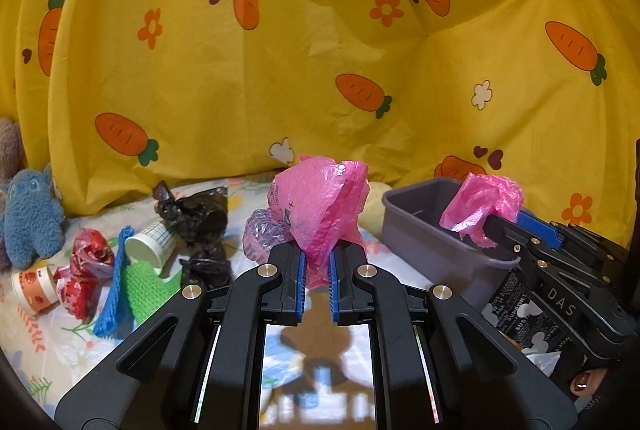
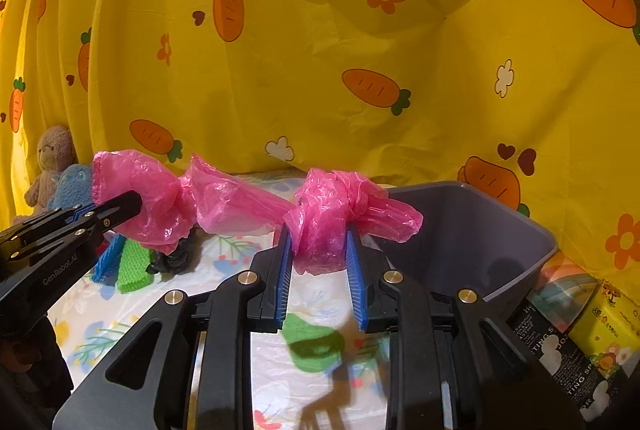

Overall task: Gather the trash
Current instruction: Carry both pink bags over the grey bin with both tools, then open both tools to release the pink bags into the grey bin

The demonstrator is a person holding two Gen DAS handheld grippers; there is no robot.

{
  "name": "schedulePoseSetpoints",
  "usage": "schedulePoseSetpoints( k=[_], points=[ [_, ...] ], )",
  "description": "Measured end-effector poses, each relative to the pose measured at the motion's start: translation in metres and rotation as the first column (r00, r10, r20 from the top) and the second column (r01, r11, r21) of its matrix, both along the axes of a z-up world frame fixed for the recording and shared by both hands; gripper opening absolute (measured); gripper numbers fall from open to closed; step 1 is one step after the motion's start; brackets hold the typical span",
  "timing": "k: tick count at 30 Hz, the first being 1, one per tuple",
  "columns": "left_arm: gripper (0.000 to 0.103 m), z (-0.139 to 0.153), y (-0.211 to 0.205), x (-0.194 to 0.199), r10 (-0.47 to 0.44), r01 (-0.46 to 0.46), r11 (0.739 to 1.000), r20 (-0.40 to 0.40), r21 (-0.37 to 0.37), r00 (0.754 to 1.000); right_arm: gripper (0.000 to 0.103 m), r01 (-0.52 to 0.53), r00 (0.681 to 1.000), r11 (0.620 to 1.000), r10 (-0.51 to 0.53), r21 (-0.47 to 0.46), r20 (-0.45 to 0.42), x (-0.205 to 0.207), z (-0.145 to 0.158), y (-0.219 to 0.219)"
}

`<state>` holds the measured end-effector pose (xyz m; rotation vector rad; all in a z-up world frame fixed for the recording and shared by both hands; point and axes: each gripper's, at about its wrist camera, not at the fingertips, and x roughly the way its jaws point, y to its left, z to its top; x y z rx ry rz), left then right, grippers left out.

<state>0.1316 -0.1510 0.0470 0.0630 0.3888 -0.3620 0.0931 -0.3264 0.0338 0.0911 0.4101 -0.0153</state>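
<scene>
Lying leftmost on the floral sheet [image 1: 80, 346] are a paper cup [image 1: 34, 288], red wrapper [image 1: 86, 270] and black bags [image 1: 196, 213]. The left gripper [image 1: 317, 266] pinches one pink plastic bag [image 1: 316, 205] above the sheet; the right gripper [image 2: 318, 254] pinches another pink bag [image 2: 336, 213] beside the grey bin [image 2: 500, 230].

A crumpled pink plastic bag [image 2: 240, 201] hangs stretched above the bed, its right end knotted just beside the grey bin's [image 2: 500, 230] rim.
</scene>
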Motion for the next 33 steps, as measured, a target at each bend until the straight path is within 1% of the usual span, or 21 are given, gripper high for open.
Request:
schedulePoseSetpoints(
  k=[7, 11, 15, 19, 22, 33],
  points=[
    [0.008, 0.007, -0.046, 0.022, -0.111, 0.111, 0.994, 0.007, -0.024, 0.994, 0.026, 0.107, 0.994, 0.994, -0.107, 0.012, -0.010, 0.017, 0.000, -0.042],
    [0.008, 0.008, -0.073, 0.040, -0.178, 0.177, 0.983, -0.006, -0.052, 0.984, 0.026, 0.153, 0.988, 0.988, -0.153, 0.024, -0.018, 0.026, -0.001, -0.061],
    [0.008, 0.006, -0.099, 0.051, -0.223, 0.223, 0.974, -0.004, -0.042, 0.975, 0.026, 0.183, 0.983, 0.983, -0.182, 0.025, -0.030, 0.034, -0.006, -0.076],
    [0.008, 0.001, -0.121, 0.062, -0.254, 0.254, 0.967, -0.013, -0.033, 0.967, 0.026, 0.210, 0.977, 0.977, -0.208, 0.039, -0.046, 0.038, -0.012, -0.088],
    [0.008, -0.004, -0.132, 0.071, -0.270, 0.269, 0.963, -0.027, -0.033, 0.962, 0.026, 0.221, 0.974, 0.975, -0.219, 0.032, -0.056, 0.041, -0.016, -0.092],
    [0.008, -0.023, -0.151, 0.089, -0.312, 0.309, 0.950, -0.078, -0.040, 0.947, 0.026, 0.238, 0.969, 0.971, -0.236, 0.021, -0.079, 0.050, -0.025, -0.102]
  ],
)
